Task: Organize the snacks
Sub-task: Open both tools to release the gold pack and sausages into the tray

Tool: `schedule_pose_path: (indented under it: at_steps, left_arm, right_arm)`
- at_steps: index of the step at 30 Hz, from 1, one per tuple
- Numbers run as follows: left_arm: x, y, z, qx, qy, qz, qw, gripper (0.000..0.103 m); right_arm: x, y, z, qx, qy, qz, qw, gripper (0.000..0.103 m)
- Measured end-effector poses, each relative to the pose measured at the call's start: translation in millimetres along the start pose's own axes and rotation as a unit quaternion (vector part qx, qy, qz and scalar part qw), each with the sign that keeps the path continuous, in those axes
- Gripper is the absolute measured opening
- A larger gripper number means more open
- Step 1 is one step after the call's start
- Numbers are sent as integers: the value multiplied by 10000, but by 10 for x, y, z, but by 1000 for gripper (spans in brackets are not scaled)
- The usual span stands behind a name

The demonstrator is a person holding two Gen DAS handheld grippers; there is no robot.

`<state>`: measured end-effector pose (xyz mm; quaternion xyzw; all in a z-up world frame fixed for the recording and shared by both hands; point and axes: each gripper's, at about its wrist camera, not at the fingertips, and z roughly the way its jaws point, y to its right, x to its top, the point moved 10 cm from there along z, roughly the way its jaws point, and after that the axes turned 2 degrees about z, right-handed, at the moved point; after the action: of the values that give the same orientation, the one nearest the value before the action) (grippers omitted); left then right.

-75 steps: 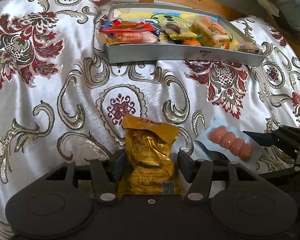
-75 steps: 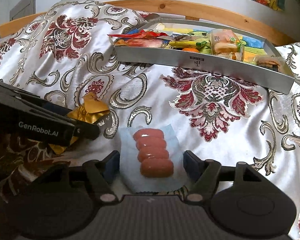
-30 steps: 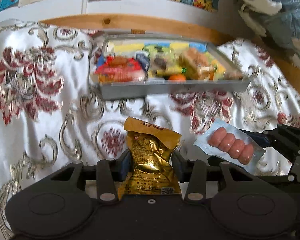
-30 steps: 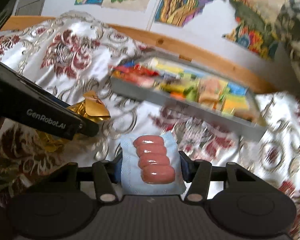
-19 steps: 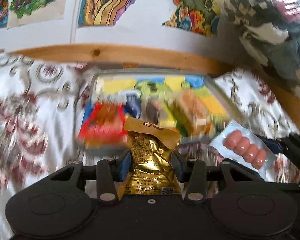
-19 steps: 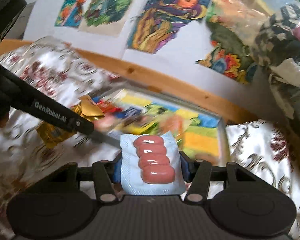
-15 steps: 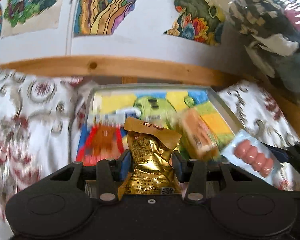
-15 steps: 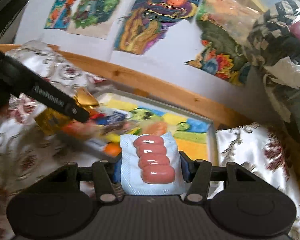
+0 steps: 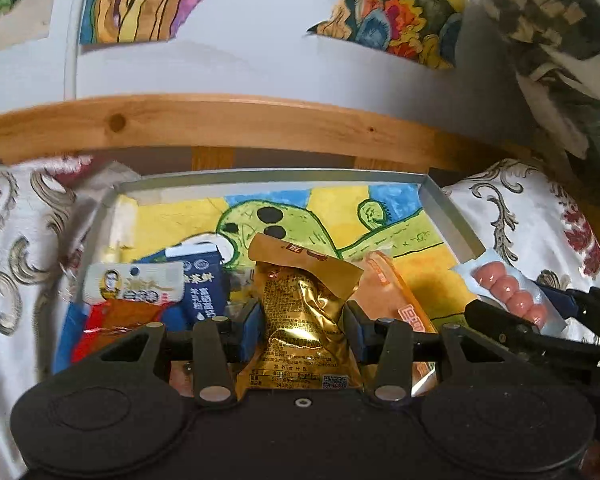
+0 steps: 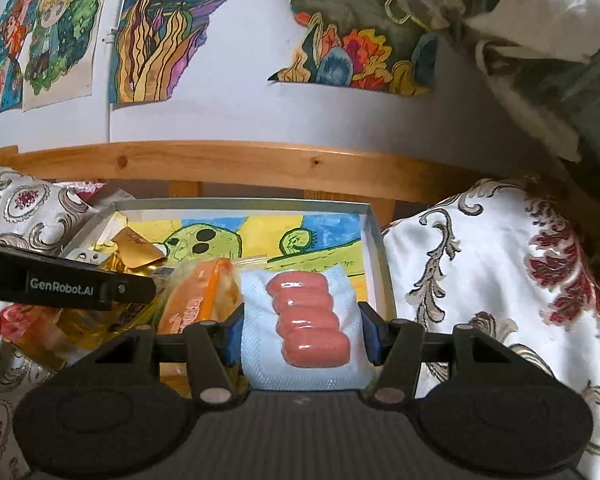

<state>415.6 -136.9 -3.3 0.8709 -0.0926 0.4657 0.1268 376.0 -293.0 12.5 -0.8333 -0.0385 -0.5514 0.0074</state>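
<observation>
Left wrist view: the left gripper (image 9: 303, 330) clamps a crinkled gold foil snack packet (image 9: 305, 312) between its blue-padded fingers (image 9: 252, 326), the packet upright over the near part of a shallow grey metal tray (image 9: 446, 216). The tray floor carries a yellow, green and blue drawing. At 9 o'clock of the packet lie a dark blue carton (image 9: 202, 280) and a white-and-red sachet (image 9: 134, 286); at 3 o'clock, an orange-wrapped bun (image 9: 392, 292).

Right wrist view: the right gripper (image 10: 300, 334) grips a clear-and-pale-blue pack of four pink sausages (image 10: 306, 318), held above the tray's right end. The left gripper's black finger, lettered GenRobot.AI, enters at 9 o'clock. A floral satin cloth (image 10: 500, 264) lies at 3 o'clock.
</observation>
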Motion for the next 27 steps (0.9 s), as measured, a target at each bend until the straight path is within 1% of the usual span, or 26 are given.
schedule_pose_path:
  at_steps: [5, 8, 14, 15, 17, 18, 19, 21, 23, 25, 26, 27]
  left_arm:
    - [-36, -59, 135, 76, -79, -101, 9999, 47]
    - [-41, -77, 153, 106, -51, -85, 9999, 47]
    - [-36, -100, 161, 117, -58, -217, 9997, 51]
    - [-34, -104, 161, 117, -69, -242, 9996, 54]
    - [-25, -110, 155, 95, -78, -317, 9994, 58]
    - [-17, -118, 148, 106, -75, -360, 9993, 63]
    - [-7, -130, 138, 139, -64, -411, 9990, 66]
    - [27, -149, 105, 169, -4, -511, 9986, 75]
    - [65, -142, 58, 122, 57, -565, 9983, 78]
    - [114, -137, 0, 149, 151, -565, 9982, 85]
    - [141, -137, -36, 169, 212, -569, 9980, 90]
    - [168, -137, -73, 189, 266, -580, 9978, 94]
  right_arm:
    - [-58, 4, 120, 37, -137, 21, 9999, 60]
    - [-96, -3, 156, 28, -170, 3, 9999, 61]
    - [-108, -55, 174, 91, -217, -121, 9996, 63]
    - [-99, -61, 167, 70, -191, -157, 9997, 64]
    - [-67, -71, 144, 48, -132, -217, 9997, 70]
    - [-43, -77, 129, 62, -96, -219, 9997, 75]
    - [-16, -80, 112, 57, -55, -224, 9997, 77]
    - [36, -83, 75, 22, 17, -261, 9997, 79]
    - [84, -76, 35, -1, 84, -264, 9996, 83]
    - [129, -59, -13, -16, 147, -234, 9996, 88]
    - [150, -51, -41, -30, 181, -215, 9996, 89]
    - [173, -39, -74, -44, 223, -190, 9996, 92]
